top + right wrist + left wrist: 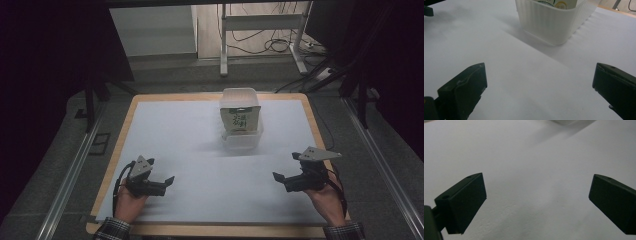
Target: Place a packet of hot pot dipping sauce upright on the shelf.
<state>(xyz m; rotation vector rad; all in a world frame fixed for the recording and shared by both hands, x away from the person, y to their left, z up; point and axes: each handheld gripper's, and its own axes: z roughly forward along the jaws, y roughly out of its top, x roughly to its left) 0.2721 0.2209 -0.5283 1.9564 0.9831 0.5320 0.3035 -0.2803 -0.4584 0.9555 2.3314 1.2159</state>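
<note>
We hold the left claw (pixel 159 184) and right claw (pixel 286 181) spread and empty, low over the table (pixel 200 165). Ahead, between them, a pouch (pixel 240 120) stands in a ribbed tub (pixel 554 23). It looks light and crushable; we'd pinch its top edge.

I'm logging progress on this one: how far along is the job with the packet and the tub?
Looks done: the packet stands inside the clear tub. In hand: nothing; the left gripper and right gripper rest open on the white sheet, apart from the tub. Nothing visibly remains to do.
</note>
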